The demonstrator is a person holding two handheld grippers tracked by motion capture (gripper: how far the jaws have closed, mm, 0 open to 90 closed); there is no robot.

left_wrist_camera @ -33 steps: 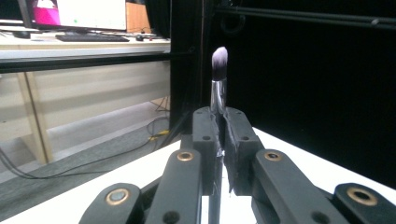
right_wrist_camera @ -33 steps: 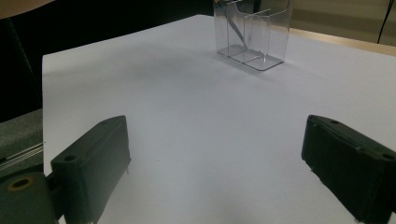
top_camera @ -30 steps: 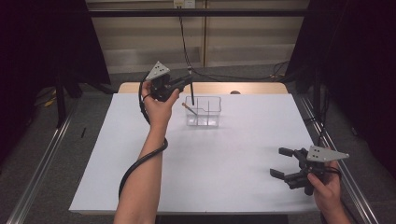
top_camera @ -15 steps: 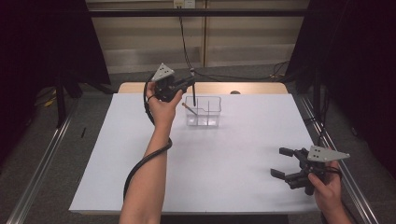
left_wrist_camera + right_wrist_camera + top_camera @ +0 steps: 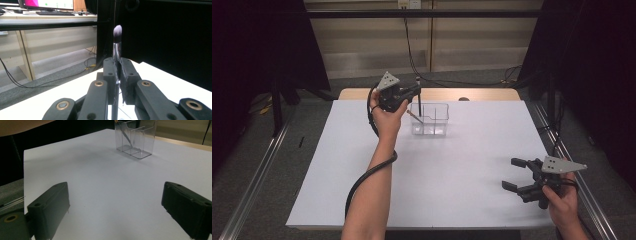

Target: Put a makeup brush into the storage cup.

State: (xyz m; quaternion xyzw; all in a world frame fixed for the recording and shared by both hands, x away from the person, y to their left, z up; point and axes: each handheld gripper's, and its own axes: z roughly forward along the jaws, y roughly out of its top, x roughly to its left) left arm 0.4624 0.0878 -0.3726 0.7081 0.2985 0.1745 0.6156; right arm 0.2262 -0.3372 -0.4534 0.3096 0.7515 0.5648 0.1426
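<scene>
From the high view, the left gripper (image 5: 416,93) held a makeup brush (image 5: 419,106) upright over the clear organizer (image 5: 430,120) — apparently mid-placement. The left gripper view showed its jaws clamped on the brush's ferrule. The right gripper view showed the right gripper (image 5: 115,212) spread wide, empty. Next: lower the brush straight down into a compartment.

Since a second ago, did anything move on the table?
Only a little. The left gripper, shut on the makeup brush, shifted slightly toward the clear organizer, brush upright above it. The right gripper stayed open and in place; the organizer did not move.
</scene>
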